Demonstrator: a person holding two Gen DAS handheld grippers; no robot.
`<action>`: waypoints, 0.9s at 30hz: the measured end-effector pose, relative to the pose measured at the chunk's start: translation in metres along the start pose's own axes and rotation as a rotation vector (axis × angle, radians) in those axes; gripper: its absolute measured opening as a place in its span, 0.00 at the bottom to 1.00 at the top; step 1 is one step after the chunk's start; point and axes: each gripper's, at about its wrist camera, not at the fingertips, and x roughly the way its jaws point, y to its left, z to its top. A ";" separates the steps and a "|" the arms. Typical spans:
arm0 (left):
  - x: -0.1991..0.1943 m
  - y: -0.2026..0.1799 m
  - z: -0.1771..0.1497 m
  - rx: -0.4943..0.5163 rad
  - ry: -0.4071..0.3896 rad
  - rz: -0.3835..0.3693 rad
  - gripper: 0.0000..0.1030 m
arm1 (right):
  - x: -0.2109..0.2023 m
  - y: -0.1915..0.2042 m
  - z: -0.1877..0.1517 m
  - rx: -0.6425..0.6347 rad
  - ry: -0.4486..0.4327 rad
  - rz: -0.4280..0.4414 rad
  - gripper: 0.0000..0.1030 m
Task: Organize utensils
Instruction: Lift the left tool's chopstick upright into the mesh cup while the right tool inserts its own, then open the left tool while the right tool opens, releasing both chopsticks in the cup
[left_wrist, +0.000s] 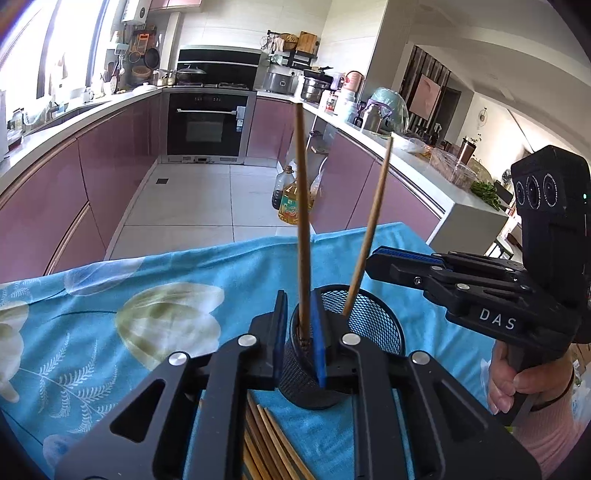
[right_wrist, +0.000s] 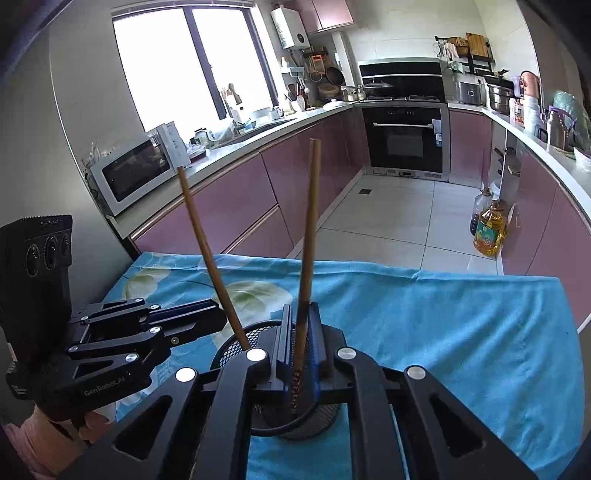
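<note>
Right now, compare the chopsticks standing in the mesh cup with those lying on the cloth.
The cup chopsticks stand on end in the mesh cup; the loose chopsticks lie flat on the blue cloth. The cup chopsticks number two and splay apart; the loose chopsticks are several, packed side by side. Both are slim brown sticks.
</note>
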 end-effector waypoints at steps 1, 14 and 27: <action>0.001 0.001 0.001 -0.008 -0.005 0.003 0.25 | -0.002 -0.001 0.000 0.013 -0.012 -0.003 0.18; -0.037 0.020 -0.026 -0.035 -0.090 0.045 0.42 | -0.027 0.008 -0.015 0.007 -0.082 0.027 0.39; -0.072 0.038 -0.090 0.011 -0.046 0.155 0.52 | -0.038 0.051 -0.081 -0.100 0.007 0.132 0.41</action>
